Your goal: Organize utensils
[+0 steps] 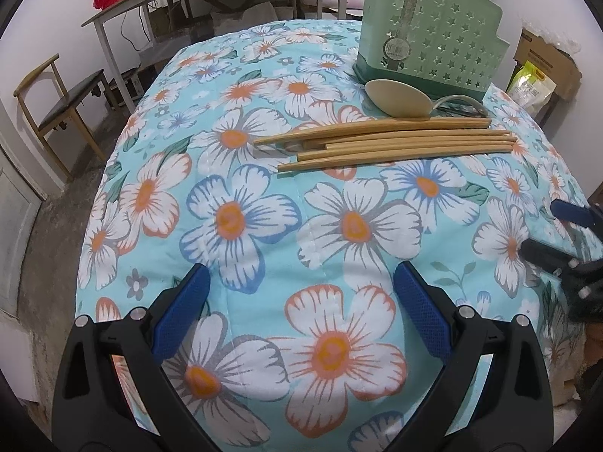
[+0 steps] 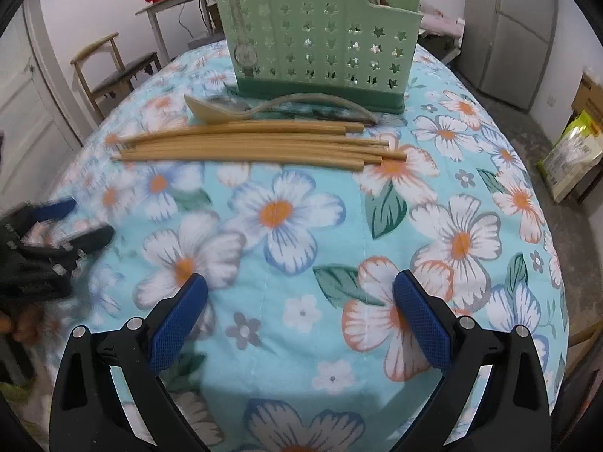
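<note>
The left tongs [image 1: 301,282], black arms ending in blue textured pads, stand spread wide apart with nothing between them, hovering over the surface covered by a light blue cloth printed with large white, orange and blue flowers [image 1: 286,203]. The right tongs [image 2: 301,293], of the same black and blue build, are likewise spread wide and hold nothing.

Ahead of both tongs, well apart from their tips, lies a loose bundle of tan bamboo chopsticks [image 1: 380,141], side by side and running crosswise to the tongs' fingers. Seen from the left tongs the bundle sits ahead and somewhat to the right; seen from the right tongs it sits ahead and somewhat to the left.

Just beyond the chopsticks lies a cream plastic spoon with a curved grey-beige handle [image 1: 399,98], bowl toward the left, its handle arching along the foot of the holder. Something darker seems to lie under the handle, but it is too blurred to tell what.

Behind the spoon stands the pale green plastic utensil holder with star-shaped cut-outs and a darker green base [image 2: 320,37], upright on the cloth, farthest from both tongs. A round label sits on its left front panel.

In the left wrist view the right tongs appear at the right edge, low over the cloth; in the right wrist view the left tongs appear blurred at the left edge.
</note>
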Motion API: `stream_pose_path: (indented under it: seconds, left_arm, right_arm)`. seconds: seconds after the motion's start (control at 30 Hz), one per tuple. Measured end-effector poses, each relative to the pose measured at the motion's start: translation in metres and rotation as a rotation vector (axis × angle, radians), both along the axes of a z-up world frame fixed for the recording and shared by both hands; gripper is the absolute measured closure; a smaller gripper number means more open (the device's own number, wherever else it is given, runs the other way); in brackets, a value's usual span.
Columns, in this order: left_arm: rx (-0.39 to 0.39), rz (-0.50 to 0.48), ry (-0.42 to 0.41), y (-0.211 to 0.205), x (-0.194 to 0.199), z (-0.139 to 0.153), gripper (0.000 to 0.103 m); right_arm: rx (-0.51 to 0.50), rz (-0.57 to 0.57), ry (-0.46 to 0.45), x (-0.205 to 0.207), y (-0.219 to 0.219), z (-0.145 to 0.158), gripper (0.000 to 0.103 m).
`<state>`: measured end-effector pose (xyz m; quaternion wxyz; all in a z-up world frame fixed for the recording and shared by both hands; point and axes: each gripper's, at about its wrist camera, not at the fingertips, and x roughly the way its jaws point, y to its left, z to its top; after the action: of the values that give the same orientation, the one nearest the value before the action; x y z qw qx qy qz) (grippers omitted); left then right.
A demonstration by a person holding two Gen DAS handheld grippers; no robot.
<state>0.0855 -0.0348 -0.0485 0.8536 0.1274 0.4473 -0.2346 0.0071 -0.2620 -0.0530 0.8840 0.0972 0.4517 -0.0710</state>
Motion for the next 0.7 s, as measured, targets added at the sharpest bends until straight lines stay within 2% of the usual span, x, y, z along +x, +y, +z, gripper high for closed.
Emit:
stream_pose_path:
  seconds: [0.07,0.2,0.27,0.43,0.53,0.7]
  left_arm:
    - [-0.001,-0.002,0.004,0.000,0.000,0.000,0.008]
    - [-0.004,-0.001,0.031,0.000,0.004,0.001,0.008]
    - [-0.002,-0.003,0.044,0.000,0.006,0.002,0.008]
    - [-0.017,-0.009,0.073,0.001,0.010,0.003,0.008]
    - [-0.036,-0.010,0.086,0.003,0.012,0.004,0.008]
    - [-0.050,-0.022,0.098,0.005,0.013,0.005,0.008]
  right_arm:
    - [0.040,0.015,-0.079,0.000,-0.004,0.017,0.007]
    - [0.015,0.101,-0.184,0.020,0.005,0.050,0.021]
    - [0.003,0.147,-0.204,0.035,0.011,0.058,0.027]
    - [-0.038,0.239,-0.203,0.074,0.029,0.061,0.050]
    - [-0.068,0.295,-0.190,0.090,0.039,0.057,0.058]
    - [-0.177,0.376,-0.172,0.104,0.052,0.047,0.069]
